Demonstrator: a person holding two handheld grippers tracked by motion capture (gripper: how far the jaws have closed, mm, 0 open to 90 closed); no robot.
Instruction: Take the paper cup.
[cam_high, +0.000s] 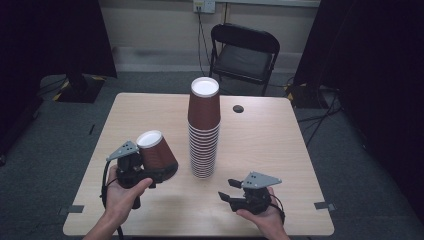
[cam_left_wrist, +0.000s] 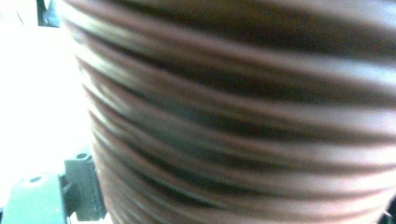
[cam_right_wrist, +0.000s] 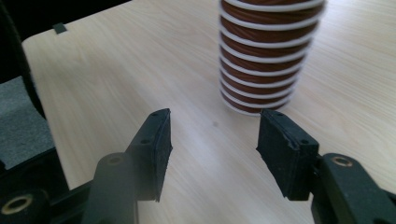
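In the left gripper view the brown cup (cam_left_wrist: 243, 116) is a blurred, ribbed mass, cut off at the top, right and bottom edges. In the right gripper view the stack of cups (cam_right_wrist: 268, 51) is cut off by the top edge, only its lowest rims visible.

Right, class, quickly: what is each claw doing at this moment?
Left claw: closed on a single brown cup, held tilted beside the stack of cups.
Right claw: open, nothing between its jaws.

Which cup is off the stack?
The tilted brown cup in the left tongs; all the others are nested upside down in the stack at mid-table.
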